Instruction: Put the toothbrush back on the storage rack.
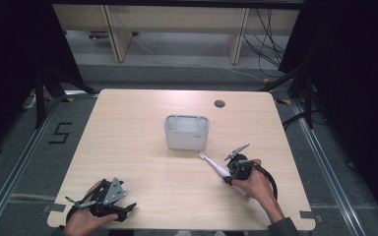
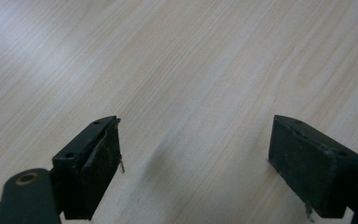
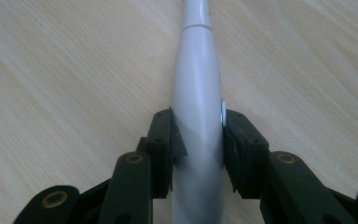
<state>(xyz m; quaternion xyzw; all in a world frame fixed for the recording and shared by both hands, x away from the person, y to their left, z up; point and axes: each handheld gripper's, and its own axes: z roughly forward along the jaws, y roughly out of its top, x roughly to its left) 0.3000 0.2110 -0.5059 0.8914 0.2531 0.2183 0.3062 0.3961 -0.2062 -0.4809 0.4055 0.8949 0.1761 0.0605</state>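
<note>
The left tongs (image 1: 109,200) rest near the front left corner of the pale wooden worktop (image 1: 128,137), jaws spread wide and empty. At the centre stands a white bin (image 1: 186,132). To its right, the right tongs (image 1: 237,168) clamp a white electric toothbrush (image 1: 215,166) lying on the wood, head towards the bin. Its smooth, tapered body could slip or roll if lifted unevenly. The right gripper view shows both pads (image 3: 164,140) touching the handle; the high view shows the bin.

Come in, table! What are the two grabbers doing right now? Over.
Right gripper shut on white electric toothbrush. Left gripper open, idle. White bin ahead, path clear.
</note>
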